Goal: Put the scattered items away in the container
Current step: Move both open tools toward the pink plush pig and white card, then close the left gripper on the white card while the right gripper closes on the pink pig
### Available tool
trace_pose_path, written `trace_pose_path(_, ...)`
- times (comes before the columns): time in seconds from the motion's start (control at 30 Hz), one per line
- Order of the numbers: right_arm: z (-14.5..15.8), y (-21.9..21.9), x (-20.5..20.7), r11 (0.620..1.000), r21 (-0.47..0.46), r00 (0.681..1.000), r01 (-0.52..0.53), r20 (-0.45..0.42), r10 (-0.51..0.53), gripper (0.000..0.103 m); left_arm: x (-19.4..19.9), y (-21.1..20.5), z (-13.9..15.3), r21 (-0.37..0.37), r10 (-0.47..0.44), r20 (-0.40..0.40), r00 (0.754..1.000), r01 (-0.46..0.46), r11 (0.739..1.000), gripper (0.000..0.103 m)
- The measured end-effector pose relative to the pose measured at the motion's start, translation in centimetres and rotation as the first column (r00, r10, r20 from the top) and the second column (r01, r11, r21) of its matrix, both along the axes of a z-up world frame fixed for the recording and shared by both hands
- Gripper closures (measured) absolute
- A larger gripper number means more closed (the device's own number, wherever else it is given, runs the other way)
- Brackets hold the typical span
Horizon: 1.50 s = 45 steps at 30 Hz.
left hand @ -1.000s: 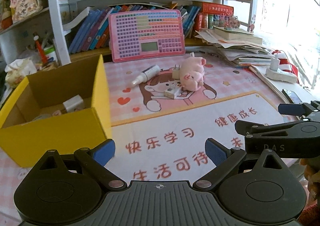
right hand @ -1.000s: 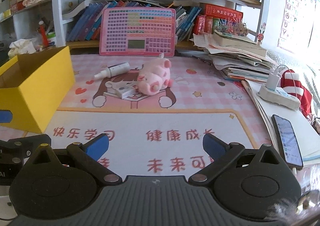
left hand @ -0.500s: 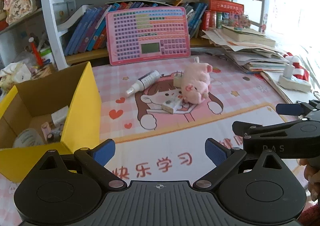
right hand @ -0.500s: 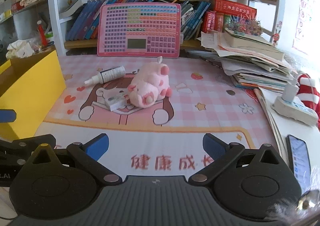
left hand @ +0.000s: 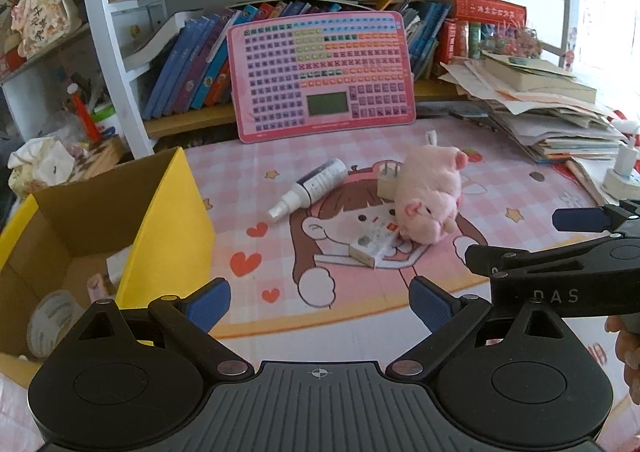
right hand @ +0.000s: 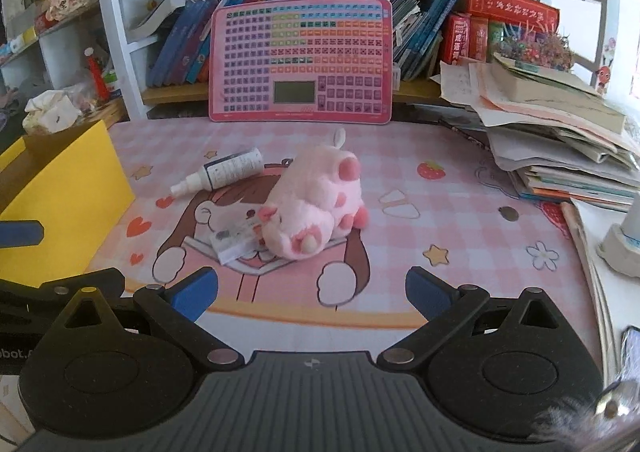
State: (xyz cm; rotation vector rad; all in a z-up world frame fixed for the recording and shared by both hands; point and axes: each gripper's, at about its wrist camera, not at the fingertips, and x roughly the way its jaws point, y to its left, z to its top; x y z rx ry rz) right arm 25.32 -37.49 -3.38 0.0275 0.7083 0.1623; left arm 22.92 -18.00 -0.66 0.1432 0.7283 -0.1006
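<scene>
Currently both tools hover empty over the pink desk mat [right hand: 460, 188], short of the pile. My left gripper [left hand: 319, 302] has its jaws spread wide with nothing between the blue pads; same for my right gripper [right hand: 312, 290], wide open and holding nothing.

Remaining clutter sits mid-mat, well apart from both tools:
- pink plush pig [right hand: 312, 208] lies on its side, head resting on a small flat box [left hand: 370, 248], so the box is partly pinned under it.
- white charger plug [left hand: 387, 180] stands just behind the pig, touching or nearly so; I can't tell which. It's hidden from the right wrist view.
- spray bottle [left hand: 310, 188] lies flat, nozzle pointing toward the box side of the desk, apart from the pig.

Target is the yellow cardboard box [left hand: 168, 228] at the left edge of the mat, top open. It holds some items; I make out a round lid-like thing and small bits, not identifiable.

My read: the right tool is lined up on the pig, which makes sense since the pig has to come off before the flat box is grippable. The pig is soft and should compress under the pads, so I'd take it across the body. The left tool sits nearer the container, better placed for the bottle. Risk: dragging the pig may shove the plug or flat box.
</scene>
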Motion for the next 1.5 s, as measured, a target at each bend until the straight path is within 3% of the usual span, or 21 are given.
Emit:
trace_pose_path(0.43,-0.3,-0.1,6.5,0.998,0.062,0.999,-0.003,-0.034,0.005,0.002,3.4,-1.0,-1.4,0.035,0.004,-0.007,1.0,-0.004,0.999,0.016)
trace_pose_path(0.77,-2.2,1.1,11.3,1.0,0.015,0.998,-0.001,-0.07,0.002,0.002,5.0,-2.1,-3.1,0.029,-0.019,-0.068,0.997,0.021,0.999,0.026)
trace_pose_path(0.87,-2.9,0.9,12.0,1.0,0.001,0.996,-0.003,-0.084,0.003,0.014,5.8,-2.6,-3.7,0.031,-0.035,-0.084,0.996,0.037,0.999,0.029)
trace_pose_path(0.93,-2.8,0.3,11.9,1.0,0.01,0.998,0.01,-0.07,-0.01,0.037,6.3,-3.0,-4.1,0.035,-0.048,-0.088,0.995,0.051,0.998,0.03)
trace_pose_path(1.03,-2.2,-0.9,11.5,0.998,0.016,0.998,0.057,-0.041,-0.056,0.049,7.4,-3.6,-4.6,0.034,-0.075,-0.102,0.992,0.079,0.996,0.035)
trace_pose_path(1.23,-2.1,-2.8,11.0,0.997,0.047,0.997,0.066,-0.052,-0.064,0.051,10.0,-4.8,-6.0,0.039,-0.136,-0.136,0.981,0.143,0.989,0.04)
trace_pose_path(1.5,-2.5,-2.6,11.6,0.999,0.038,0.998,0.033,-0.061,-0.031,0.042,12.3,-4.8,-7.2,-0.027,-0.169,-0.162,0.972,0.167,0.986,0.061)
